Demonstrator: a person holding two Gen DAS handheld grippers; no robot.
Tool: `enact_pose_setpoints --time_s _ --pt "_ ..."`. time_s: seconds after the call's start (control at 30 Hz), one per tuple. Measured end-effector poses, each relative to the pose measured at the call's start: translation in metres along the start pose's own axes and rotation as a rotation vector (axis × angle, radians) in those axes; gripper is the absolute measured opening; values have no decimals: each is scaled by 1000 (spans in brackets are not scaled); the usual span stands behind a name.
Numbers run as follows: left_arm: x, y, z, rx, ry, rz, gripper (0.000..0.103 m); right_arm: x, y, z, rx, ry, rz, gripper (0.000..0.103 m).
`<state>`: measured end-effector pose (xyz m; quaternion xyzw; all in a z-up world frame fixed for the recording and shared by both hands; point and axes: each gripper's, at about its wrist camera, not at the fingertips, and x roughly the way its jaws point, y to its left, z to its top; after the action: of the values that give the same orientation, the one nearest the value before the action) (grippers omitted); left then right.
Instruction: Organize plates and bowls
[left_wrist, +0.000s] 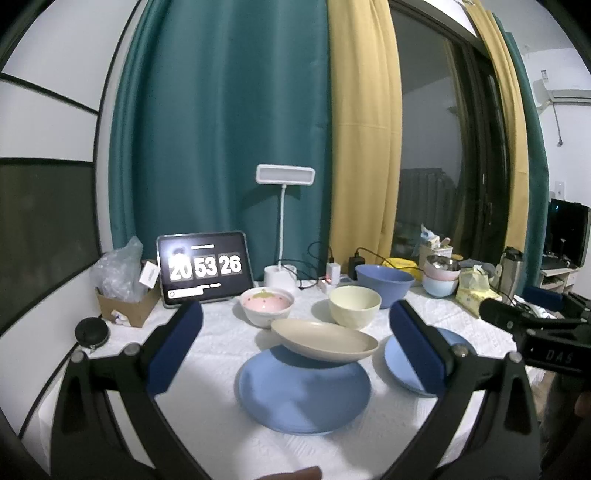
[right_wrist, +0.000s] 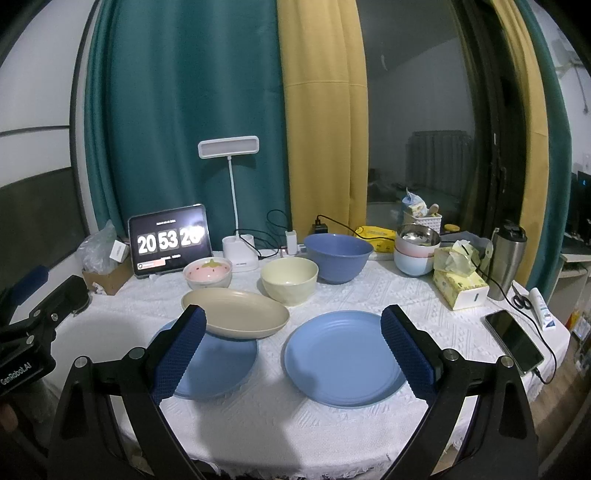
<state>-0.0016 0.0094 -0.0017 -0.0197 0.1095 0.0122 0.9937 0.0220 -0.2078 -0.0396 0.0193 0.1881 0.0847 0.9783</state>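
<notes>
Nearest me, my left gripper (left_wrist: 295, 347) and right gripper (right_wrist: 293, 350) both hang with jaws spread wide, pinching nothing. Just past them lie 2 blue plates: the left blue plate (right_wrist: 218, 363) with the beige plate (right_wrist: 234, 312) resting tilted on its far edge, and the right blue plate (right_wrist: 345, 358) bare on the white tablecloth (right_wrist: 295, 432). Behind stand 3 loose bowls: the pink bowl (right_wrist: 208, 272), the cream bowl (right_wrist: 289, 278), the blue bowl (right_wrist: 339, 256). I judge plate stacking is under way; next I would grip the right blue plate's rim.
</notes>
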Motion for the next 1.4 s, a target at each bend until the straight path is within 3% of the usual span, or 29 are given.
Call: enact_pose_setpoints --time_s 1.4 --pt "2 4 4 14 0 12 102 2 -1 1 0 3 1 98"
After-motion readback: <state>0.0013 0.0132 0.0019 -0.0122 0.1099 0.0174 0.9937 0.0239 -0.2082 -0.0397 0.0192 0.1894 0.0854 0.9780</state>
